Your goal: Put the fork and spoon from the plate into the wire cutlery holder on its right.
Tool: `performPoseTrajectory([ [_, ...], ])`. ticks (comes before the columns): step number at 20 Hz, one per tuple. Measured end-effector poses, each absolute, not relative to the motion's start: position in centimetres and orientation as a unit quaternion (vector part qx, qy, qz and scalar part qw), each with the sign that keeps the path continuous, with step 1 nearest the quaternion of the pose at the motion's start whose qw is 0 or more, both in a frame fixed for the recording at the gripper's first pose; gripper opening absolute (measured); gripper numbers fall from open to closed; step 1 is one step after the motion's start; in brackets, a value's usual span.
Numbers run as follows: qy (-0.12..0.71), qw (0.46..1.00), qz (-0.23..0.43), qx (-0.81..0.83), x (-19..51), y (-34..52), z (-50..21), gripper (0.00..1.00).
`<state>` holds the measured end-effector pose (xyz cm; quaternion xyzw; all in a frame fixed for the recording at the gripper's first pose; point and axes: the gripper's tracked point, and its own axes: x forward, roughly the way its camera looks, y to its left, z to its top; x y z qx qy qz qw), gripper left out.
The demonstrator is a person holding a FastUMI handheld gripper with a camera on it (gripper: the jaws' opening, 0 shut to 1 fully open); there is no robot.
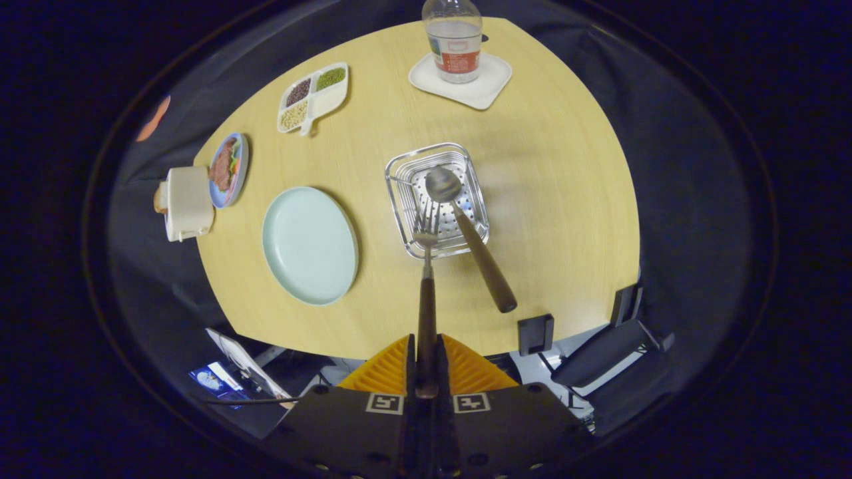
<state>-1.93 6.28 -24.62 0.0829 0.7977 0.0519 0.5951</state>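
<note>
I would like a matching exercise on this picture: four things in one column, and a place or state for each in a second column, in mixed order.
Things:
1. fork
2. spoon
3. plate
4. bottle

Places or states:
A. bare, left of the holder
B. stands on a white tray
C. handle clamped between the fingers of the gripper, tines at the holder
D. bowl inside the holder, handle leaning out over its rim

Pairs: 1-C, 2-D, 3-A, 4-B
</note>
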Motion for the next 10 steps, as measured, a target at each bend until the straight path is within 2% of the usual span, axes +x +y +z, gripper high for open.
performPoseTrajectory([
  [1,0.795,0.598,0.056,0.087,-1.7,6.5,-24.4,0.19],
  [6,0.764,0.635,0.073,0.084,-0.2,7.2,-23.8,0.88],
  [8,0.737,0.667,0.078,0.073,1.5,7.2,-23.0,0.96],
  [10,0.701,0.705,0.079,0.070,3.4,7.3,-21.9,0.97],
])
